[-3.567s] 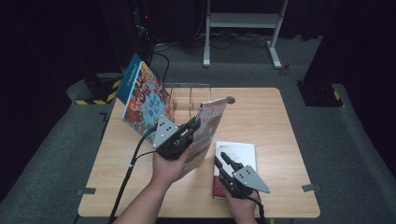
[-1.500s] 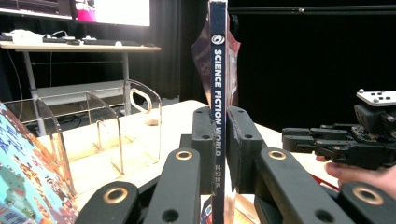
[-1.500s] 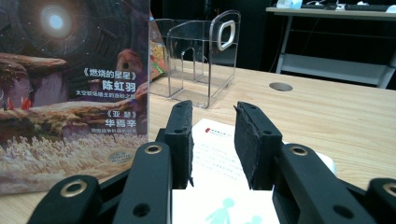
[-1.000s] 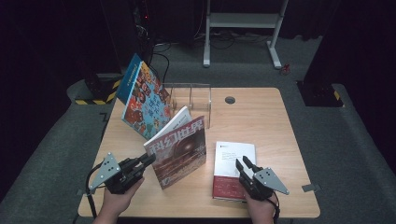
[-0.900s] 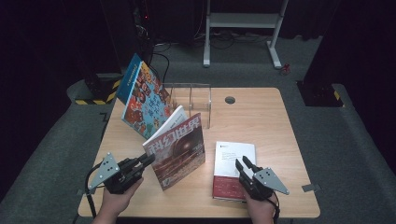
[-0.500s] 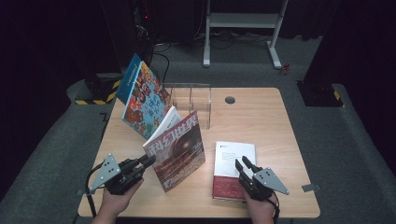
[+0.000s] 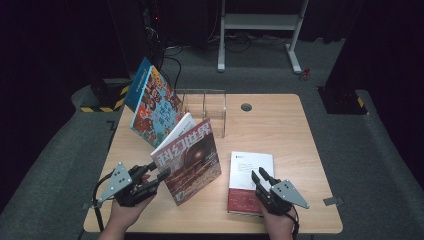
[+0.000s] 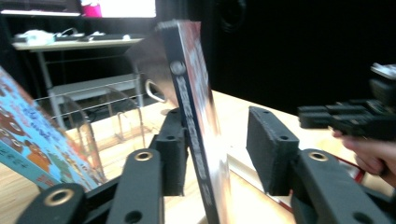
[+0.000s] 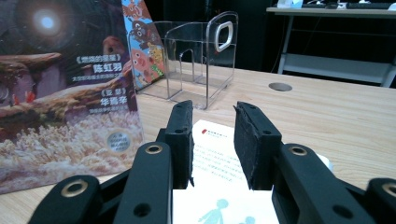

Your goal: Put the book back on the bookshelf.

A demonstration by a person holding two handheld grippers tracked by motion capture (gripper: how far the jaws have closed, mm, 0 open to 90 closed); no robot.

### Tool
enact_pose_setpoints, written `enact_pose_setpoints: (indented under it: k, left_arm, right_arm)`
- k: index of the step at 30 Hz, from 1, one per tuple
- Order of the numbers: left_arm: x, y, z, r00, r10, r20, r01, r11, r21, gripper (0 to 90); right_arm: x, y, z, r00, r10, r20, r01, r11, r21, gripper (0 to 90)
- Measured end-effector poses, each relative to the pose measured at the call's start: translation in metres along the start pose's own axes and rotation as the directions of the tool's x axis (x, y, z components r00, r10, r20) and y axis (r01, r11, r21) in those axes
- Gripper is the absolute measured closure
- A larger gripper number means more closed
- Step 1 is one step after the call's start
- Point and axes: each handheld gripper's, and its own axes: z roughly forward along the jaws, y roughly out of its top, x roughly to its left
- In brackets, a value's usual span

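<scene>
Left gripper (image 7: 161, 176): my jaws stand spread either side of the magazine's spine edge (image 8: 198, 135), the left pad about touching it, no pinch.

Magazine (image 7: 192, 160): tilted on its lower edge at table (image 7: 280, 130) centre-left, leaning back toward the picture book (image 7: 152, 105) and rack (image 7: 207, 107). I judge it light, floppy and glossy, so slippery; I'd grip low on the spine, where it is stiffest.

White book (image 7: 250, 181): flat, front right. Stiffer; take by an edge.

Right gripper (image 7: 261, 177): jaws parted over the white book's near end (image 9: 212, 154), empty.
</scene>
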Motion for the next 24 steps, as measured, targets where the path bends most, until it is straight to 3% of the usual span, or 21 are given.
enact_pose_setpoints:
  k: [1, 3, 4, 6, 9, 13, 17, 24]
  left_arm:
    - [0.001, 0.001, 0.003, 0.9998, -0.018, -0.008, 0.019, 0.9998, 0.004, 62.4]
    - [0.001, 0.002, 0.008, 0.999, -0.018, -0.042, 0.018, 0.9998, 0.005, 69.3]
    - [0.0, 0.002, 0.009, 0.9992, -0.012, -0.038, 0.012, 0.9999, 0.012, 73.7]
    - [-0.004, 0.002, 0.014, 0.9992, 0.004, -0.04, -0.004, 0.9997, 0.024, 73.9]
    - [-0.009, 0.003, 0.015, 0.9994, 0.016, -0.029, -0.016, 0.9999, 0.002, 76.7]
    - [-0.015, 0.007, 0.015, 0.9978, 0.066, -0.006, -0.066, 0.9977, -0.016, 80.5]
    - [-0.023, 0.009, 0.018, 0.9922, 0.124, -0.014, -0.124, 0.9922, -0.011, 82.5]
    - [-0.017, 0.006, 0.017, 0.9967, 0.079, -0.018, -0.08, 0.9966, -0.022, 83.1]
  right_arm:
    - [0.0, 0.0, 0.0, 1.0, 0.0, -0.001, 0.0, 1.0, 0.001, 67.6]
    - [0.001, 0.0, 0.001, 1.0, 0.0, -0.002, 0.0, 1.0, 0.005, 67.6]
    - [0.002, 0.0, 0.001, 1.0, 0.0, -0.003, 0.0, 1.0, 0.004, 67.5]
    - [0.003, 0.0, 0.001, 1.0, -0.001, -0.005, 0.001, 1.0, 0.003, 67.6]
    - [0.002, 0.0, 0.001, 1.0, -0.001, -0.003, 0.001, 1.0, 0.004, 67.6]
    - [0.001, 0.0, 0.001, 1.0, 0.0, -0.001, 0.0, 1.0, 0.002, 67.7]
    - [0.002, 0.0, 0.0, 1.0, 0.003, -0.003, -0.003, 1.0, 0.001, 67.7]
    - [0.001, 0.0, -0.001, 1.0, 0.004, -0.003, -0.004, 1.0, 0.0, 67.8]
